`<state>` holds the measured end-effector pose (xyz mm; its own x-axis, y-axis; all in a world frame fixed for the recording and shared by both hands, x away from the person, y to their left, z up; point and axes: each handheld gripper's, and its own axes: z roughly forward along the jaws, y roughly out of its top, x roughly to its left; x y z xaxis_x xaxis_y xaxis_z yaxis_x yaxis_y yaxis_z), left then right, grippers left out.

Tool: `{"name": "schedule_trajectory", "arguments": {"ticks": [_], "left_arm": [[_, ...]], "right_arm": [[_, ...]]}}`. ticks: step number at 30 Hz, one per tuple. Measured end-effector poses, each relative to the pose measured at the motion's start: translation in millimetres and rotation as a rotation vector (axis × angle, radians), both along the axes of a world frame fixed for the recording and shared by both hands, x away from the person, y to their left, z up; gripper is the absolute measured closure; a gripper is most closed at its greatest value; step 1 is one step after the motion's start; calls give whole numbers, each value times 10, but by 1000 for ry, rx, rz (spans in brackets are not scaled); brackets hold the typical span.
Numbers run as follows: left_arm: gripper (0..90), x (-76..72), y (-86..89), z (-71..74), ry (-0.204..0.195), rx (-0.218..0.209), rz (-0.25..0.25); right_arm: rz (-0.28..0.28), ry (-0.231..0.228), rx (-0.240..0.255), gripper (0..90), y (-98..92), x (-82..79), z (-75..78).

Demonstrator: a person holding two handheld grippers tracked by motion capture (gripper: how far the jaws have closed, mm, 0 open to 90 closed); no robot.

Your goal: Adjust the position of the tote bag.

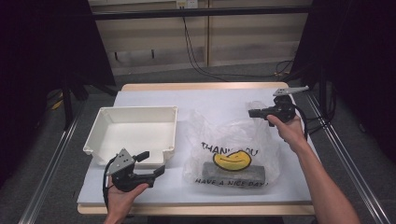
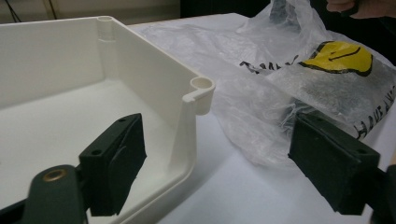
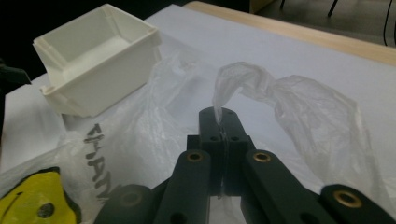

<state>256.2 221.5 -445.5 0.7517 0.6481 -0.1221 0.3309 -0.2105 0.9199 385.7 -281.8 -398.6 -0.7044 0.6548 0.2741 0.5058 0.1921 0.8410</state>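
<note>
The big white paper-covered table has a shallow white plastic bin on its left half, sitting empty. Just right of it lies a thin clear plastic shopping bag with a yellow smiley print, with a grey rectangular block inside near its bottom.

The bag looks super light, floppy and slippery – it'll crumple and sag anywhere you grab it, so the handle loops at the top are the sane place to hold. The block is probably what gives it any weight, and I'd guess it slides around inside. The bag's mouth points away from the person, with the block's long axis running left-right.

The right gripper is pinched tight on a twisted bag handle. The left gripper is spread wide, holding nothing – hovering by the bin's near corner.
</note>
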Motion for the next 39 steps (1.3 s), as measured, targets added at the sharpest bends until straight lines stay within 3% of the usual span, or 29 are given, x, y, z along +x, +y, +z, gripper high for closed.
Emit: {"name": "schedule_trajectory", "arguments": {"ticks": [5,13,18,25,32,35,39], "left_arm": [[223,2,-41,33,-1,6,2],[290,118,-76,105,-6,-12,-6],[315,188,-106,146,-6,-27,-4],[327,284,-163,184,-12,-3,-18],[328,399,-245,256,-15,-32,-18],[346,452,-280,290,-5,-68,-21],[388,560,-329,340,-19,-76,-42]], "right_arm": [[2,-45,62,900,-72,-175,92],[18,-103,113,900,-149,-402,255],[20,-124,117,900,-169,-512,307],[35,-166,138,900,-172,-711,440],[45,-209,156,900,-193,-904,547],[52,-224,169,900,-207,-995,587],[63,-241,181,900,-223,-1111,621]]}}
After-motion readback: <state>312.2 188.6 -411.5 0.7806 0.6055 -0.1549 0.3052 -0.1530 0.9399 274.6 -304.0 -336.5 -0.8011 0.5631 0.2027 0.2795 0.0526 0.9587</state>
